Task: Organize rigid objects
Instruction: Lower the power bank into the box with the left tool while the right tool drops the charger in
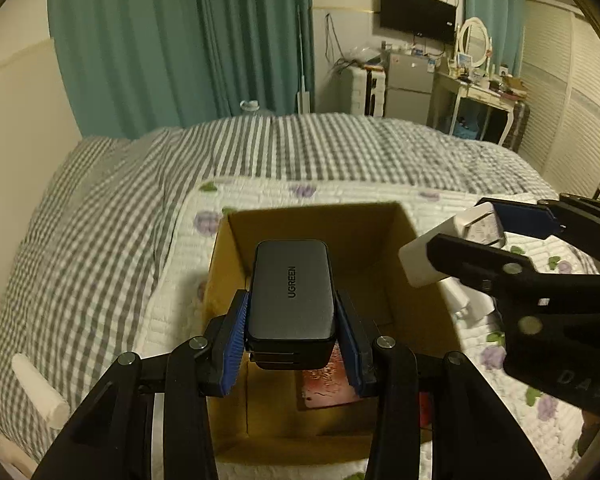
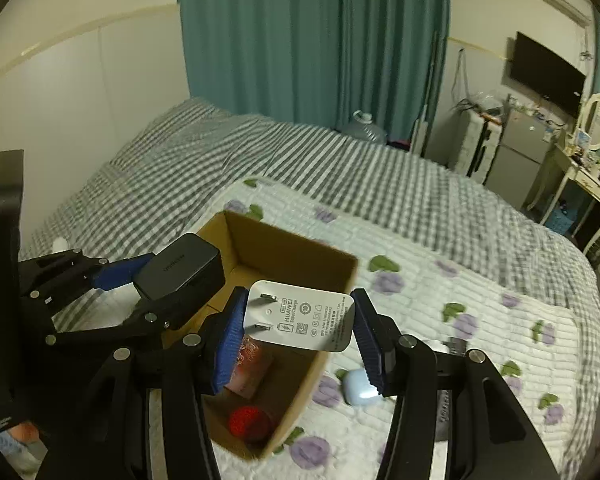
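My left gripper (image 1: 292, 340) is shut on a dark grey UGREEN charger (image 1: 291, 292) and holds it above the open cardboard box (image 1: 316, 220). My right gripper (image 2: 298, 332) is shut on a white Huawei charger (image 2: 300, 316), prongs up, over the same box (image 2: 292, 244). In the left wrist view the right gripper (image 1: 476, 224) and its white charger (image 1: 424, 260) hang over the box's right rim. In the right wrist view the left gripper (image 2: 136, 284) with the grey charger (image 2: 180, 268) is at the box's left edge. Inside the box lie a pink packet (image 2: 248, 368) and a red round thing (image 2: 248, 420).
The box sits on a white floral quilt (image 2: 440, 300) over a grey checked bedspread (image 1: 100, 220). A pale blue earbud case (image 2: 360, 388) and a small dark item (image 2: 456, 346) lie on the quilt right of the box. A white cylinder (image 1: 40, 388) lies at the bed's left edge.
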Demonstrator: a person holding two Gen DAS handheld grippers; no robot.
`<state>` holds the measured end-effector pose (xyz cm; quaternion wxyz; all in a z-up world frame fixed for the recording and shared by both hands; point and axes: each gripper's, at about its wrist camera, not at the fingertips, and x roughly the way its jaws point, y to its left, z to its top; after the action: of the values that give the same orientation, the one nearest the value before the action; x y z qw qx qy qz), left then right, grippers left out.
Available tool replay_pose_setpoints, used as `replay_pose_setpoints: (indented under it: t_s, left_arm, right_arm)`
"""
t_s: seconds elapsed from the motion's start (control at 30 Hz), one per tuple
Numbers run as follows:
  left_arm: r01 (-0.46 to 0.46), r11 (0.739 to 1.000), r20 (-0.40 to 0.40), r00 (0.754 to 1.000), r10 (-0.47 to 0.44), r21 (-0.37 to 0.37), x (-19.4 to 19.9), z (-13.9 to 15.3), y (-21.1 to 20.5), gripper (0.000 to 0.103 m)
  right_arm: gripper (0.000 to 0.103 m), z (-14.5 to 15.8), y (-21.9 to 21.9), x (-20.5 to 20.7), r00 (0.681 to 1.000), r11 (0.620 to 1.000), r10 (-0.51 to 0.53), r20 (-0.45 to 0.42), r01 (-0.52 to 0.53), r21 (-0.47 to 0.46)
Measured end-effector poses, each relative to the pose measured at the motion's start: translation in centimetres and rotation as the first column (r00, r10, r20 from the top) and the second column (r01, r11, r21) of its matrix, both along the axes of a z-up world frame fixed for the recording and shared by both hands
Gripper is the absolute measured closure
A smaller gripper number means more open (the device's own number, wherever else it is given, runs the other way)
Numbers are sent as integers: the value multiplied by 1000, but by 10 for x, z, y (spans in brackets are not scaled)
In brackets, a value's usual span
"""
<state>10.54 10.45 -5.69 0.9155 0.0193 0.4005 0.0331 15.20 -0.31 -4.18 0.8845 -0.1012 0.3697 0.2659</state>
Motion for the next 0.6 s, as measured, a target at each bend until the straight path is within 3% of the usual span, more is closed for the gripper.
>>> replay_pose_setpoints:
  t_s: [0.2,0.6]
  left_arm:
    - [2,1000,-33,999,-2,-7,21,-21,7,61]
    - [-32,999,-135,990,32,3,39,-52,15,60]
  right_arm:
    - [52,-34,13,26,999,1000,-1,-48,0,-29]
    - [51,-57,18,54,993,999,-40,-112,38,-15]
